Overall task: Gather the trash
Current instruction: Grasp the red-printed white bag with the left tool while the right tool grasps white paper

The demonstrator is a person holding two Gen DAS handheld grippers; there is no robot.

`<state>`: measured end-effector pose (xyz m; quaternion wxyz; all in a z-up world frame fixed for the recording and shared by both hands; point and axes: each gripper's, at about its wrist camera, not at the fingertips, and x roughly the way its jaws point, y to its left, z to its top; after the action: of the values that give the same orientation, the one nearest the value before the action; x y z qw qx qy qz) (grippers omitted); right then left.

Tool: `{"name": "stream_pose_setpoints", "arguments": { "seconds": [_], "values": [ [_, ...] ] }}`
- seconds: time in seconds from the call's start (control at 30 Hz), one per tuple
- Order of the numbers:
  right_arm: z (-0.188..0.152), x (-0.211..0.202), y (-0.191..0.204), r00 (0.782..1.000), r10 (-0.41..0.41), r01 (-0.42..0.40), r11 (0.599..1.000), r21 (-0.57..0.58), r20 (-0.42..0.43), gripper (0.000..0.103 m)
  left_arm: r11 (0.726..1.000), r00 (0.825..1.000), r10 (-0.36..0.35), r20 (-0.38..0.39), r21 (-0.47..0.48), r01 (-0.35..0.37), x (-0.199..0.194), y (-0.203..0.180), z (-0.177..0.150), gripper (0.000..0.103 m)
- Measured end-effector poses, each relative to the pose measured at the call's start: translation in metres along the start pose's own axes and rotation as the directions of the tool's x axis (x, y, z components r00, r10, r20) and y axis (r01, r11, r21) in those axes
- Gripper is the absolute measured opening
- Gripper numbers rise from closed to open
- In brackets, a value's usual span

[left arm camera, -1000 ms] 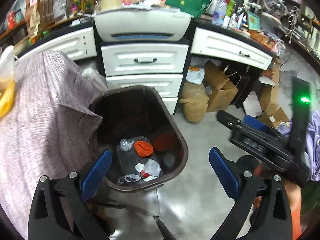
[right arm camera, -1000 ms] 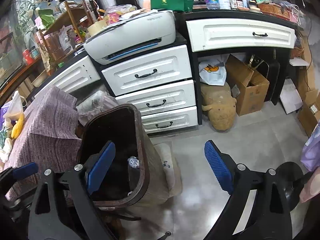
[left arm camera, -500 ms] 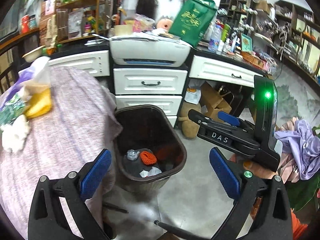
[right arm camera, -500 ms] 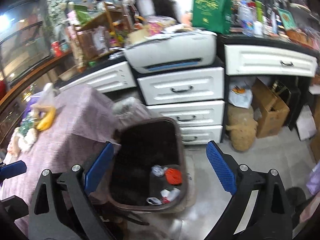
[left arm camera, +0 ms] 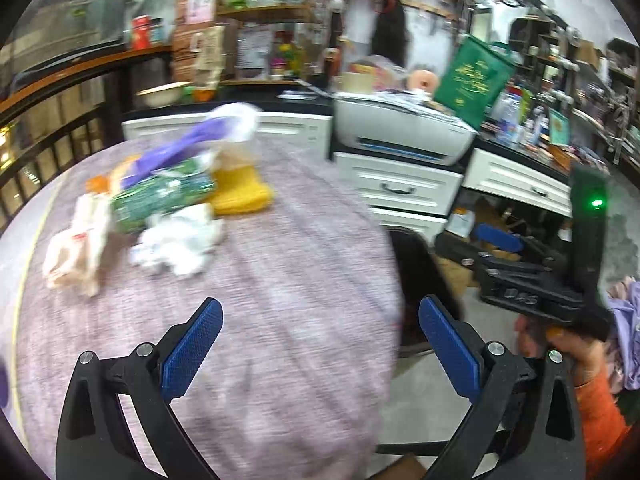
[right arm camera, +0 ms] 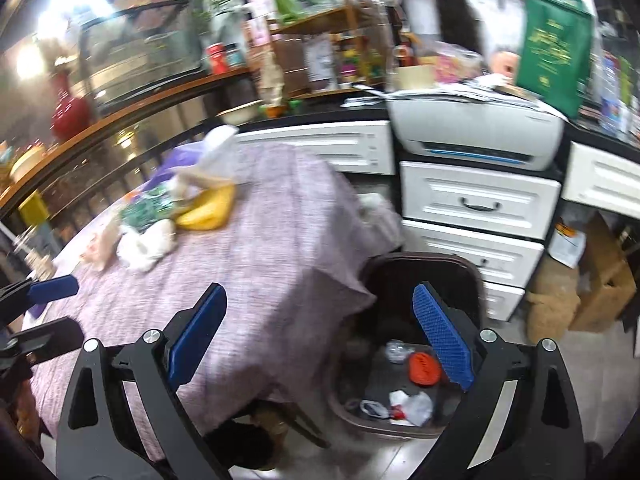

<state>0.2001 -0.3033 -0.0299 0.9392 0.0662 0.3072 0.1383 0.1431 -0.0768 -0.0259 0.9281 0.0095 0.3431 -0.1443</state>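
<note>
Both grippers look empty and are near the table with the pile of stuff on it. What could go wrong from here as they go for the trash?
The crumpled white tissue lies against the green packet and the bananas, so the open left gripper might drag non-trash along. The purple tablecloth is loose and could snag in the fingers. The view is motion-blurred, so aim may be poor.

Motion blur smeared the crumpled white tissue (left arm camera: 176, 242); the purple-clothed counter (left arm camera: 280, 280) hid most of the dark brown plastic bin (left arm camera: 424, 276).
</note>
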Motion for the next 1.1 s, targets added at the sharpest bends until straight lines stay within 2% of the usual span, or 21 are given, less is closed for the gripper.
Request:
{"name": "stream_pose_setpoints", "arguments": {
  "seconds": [0.23,0.4,0.53,0.67,0.8,0.97,1.1],
  "values": [
    [0.007,0.016,0.048,0.995,0.086,-0.090,0.992,-0.091,-0.046,0.093,0.992,0.994,0.107,-0.035,-0.061,-0.109,-0.010,0.064,-0.017,0.097],
    [0.013,0.033,0.076,0.985,0.139,-0.152,0.978,-0.141,-0.098,0.093,0.981,0.987,0.152,-0.051,-0.110,-0.157,-0.019,0.104,-0.021,0.097],
    [0.020,0.049,0.098,0.966,0.205,-0.229,0.962,-0.152,-0.155,0.093,0.972,0.980,0.190,-0.059,-0.133,-0.196,-0.022,0.126,-0.023,0.097],
    [0.024,0.061,0.130,0.960,0.218,-0.255,0.940,-0.225,-0.177,0.093,0.961,0.972,0.221,-0.080,-0.150,-0.231,-0.022,0.144,-0.026,0.097],
    [0.030,0.074,0.160,0.948,0.244,-0.295,0.913,-0.282,-0.205,0.093,0.956,0.971,0.221,-0.092,-0.178,-0.235,-0.020,0.156,-0.029,0.097],
    [0.038,0.095,0.190,0.945,0.238,-0.307,0.884,-0.353,-0.227,0.077,0.951,0.969,0.227,-0.093,-0.193,-0.241,-0.020,0.165,-0.028,0.097],
    [0.046,0.120,0.200,0.943,0.219,-0.301,0.883,-0.361,-0.250,0.062,0.944,0.966,0.238,-0.100,-0.209,-0.255,-0.018,0.174,-0.023,0.097]
  ]
}}
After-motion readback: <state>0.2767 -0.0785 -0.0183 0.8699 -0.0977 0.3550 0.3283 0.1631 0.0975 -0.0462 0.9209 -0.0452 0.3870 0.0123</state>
